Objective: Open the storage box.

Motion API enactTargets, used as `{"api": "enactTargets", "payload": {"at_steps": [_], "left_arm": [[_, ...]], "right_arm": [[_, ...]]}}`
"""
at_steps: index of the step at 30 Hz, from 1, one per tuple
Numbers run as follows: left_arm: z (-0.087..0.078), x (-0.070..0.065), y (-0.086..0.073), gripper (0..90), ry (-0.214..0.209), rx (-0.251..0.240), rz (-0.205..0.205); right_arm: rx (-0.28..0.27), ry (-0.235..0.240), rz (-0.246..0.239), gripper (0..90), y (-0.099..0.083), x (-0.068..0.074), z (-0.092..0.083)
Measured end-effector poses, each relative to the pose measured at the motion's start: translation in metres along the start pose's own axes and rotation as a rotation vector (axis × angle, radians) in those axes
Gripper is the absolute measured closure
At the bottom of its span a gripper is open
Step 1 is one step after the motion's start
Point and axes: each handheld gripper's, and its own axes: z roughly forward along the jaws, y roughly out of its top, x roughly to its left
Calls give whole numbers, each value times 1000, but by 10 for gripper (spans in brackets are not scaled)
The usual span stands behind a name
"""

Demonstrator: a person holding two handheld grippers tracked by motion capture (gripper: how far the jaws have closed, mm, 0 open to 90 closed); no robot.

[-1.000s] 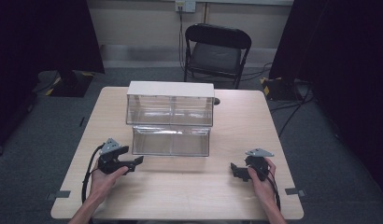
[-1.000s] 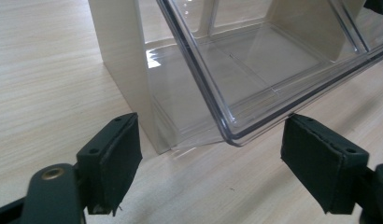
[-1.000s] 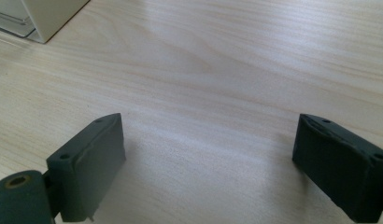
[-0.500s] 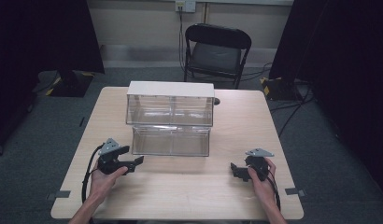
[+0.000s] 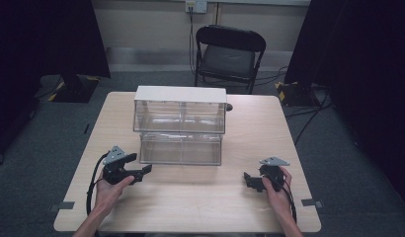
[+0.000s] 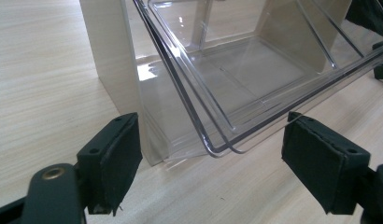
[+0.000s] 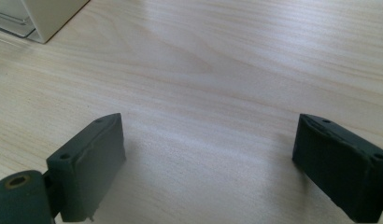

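High view: a clear plastic drawer cabinet [image 5: 181, 126] with a pale casing stands at the middle of the wooden desk [image 5: 190, 202], its lower drawer [image 5: 181, 149] pulled part-way out toward the person. The left hand-held gripper [image 5: 141, 173] rests on the desk just beside that drawer's front left corner, jaws spread wide and grasping nothing; in the left gripper view the drawer's rounded corner [image 6: 222, 148] lies between the two pads without touching either. The right hand-held gripper [image 5: 249, 180] rests on bare desk, well apart from the cabinet, likewise released. A folding chair [image 5: 229, 54] stands behind the desk.
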Motion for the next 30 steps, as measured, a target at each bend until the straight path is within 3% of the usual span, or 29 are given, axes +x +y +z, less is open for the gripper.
{"api": "enactTargets", "payload": {"at_steps": [30], "left_arm": [[3, -1, 7, 169, -10, -23, -9]], "right_arm": [[0, 1, 0, 85, 0, 0, 0]]}}
